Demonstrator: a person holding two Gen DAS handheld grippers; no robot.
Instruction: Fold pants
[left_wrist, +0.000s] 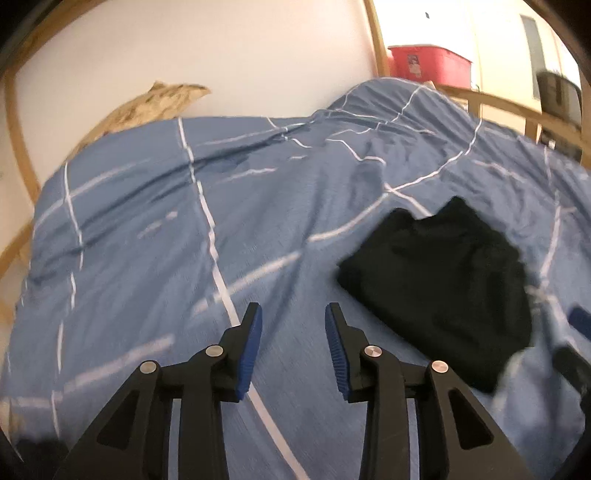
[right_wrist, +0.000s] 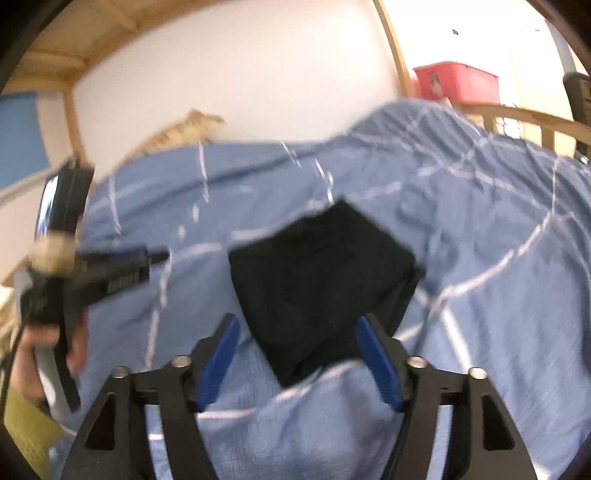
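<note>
Both grippers (left_wrist: 293, 314) (right_wrist: 295, 328) open, empty, folded black pants (right_wrist: 317, 280) just beyond on bed (left_wrist: 147, 221)

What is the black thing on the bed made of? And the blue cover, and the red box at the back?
The black pants look like soft matte cloth: folded flat, no shine. The blue cover looks like woven fabric, wrinkled, with white lines. The red box looks like smooth plastic, though it is blurry.
</note>
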